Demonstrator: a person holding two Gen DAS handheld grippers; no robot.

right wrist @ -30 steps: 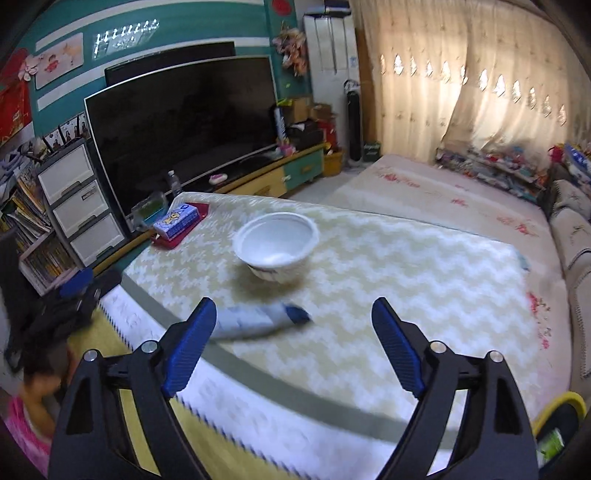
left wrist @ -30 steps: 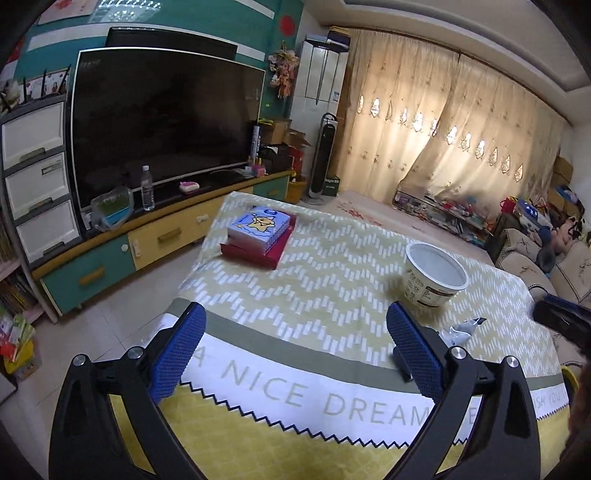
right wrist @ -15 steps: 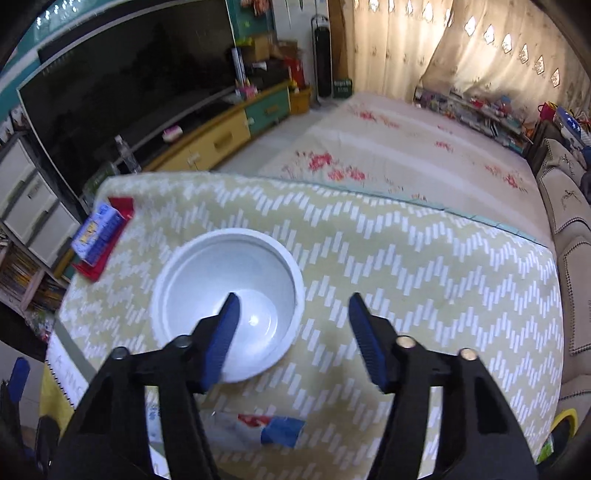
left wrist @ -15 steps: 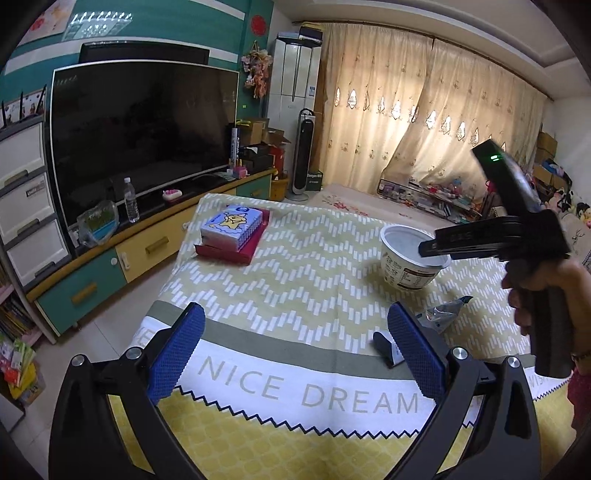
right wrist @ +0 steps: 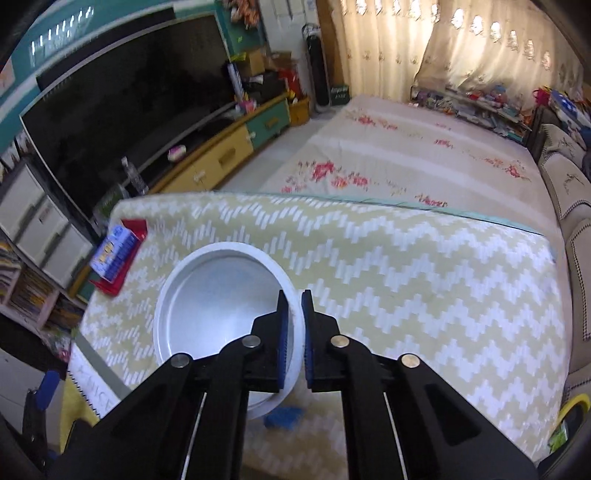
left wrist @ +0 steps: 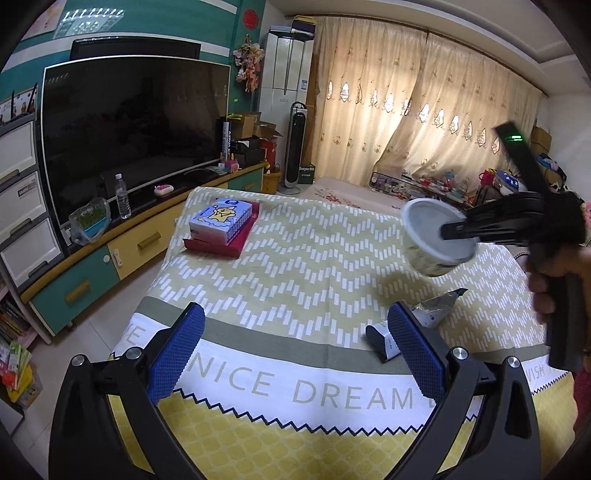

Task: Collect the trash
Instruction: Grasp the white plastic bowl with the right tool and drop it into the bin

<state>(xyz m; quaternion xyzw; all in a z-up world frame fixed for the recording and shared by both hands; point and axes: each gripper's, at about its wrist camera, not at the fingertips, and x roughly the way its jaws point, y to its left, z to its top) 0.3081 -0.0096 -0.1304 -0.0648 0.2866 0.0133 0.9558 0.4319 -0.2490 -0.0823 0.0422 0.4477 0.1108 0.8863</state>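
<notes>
Living-room table (left wrist: 280, 258): right gripper (right wrist: 293, 332) clamped on cup (right wrist: 221, 295) rim, tilted clear of cloth. Left gripper (left wrist: 295, 350) wide, empty. Wrapper (left wrist: 432, 314) lying uncollected beside right pad.

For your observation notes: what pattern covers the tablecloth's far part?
White zigzag dashes on pale yellow-green tablecloth, clearest in the right wrist view.

A dark television (left wrist: 129, 133) fronts a teal wall (left wrist: 236, 29); backlit cream curtains (left wrist: 424, 110) hang beyond.
</notes>
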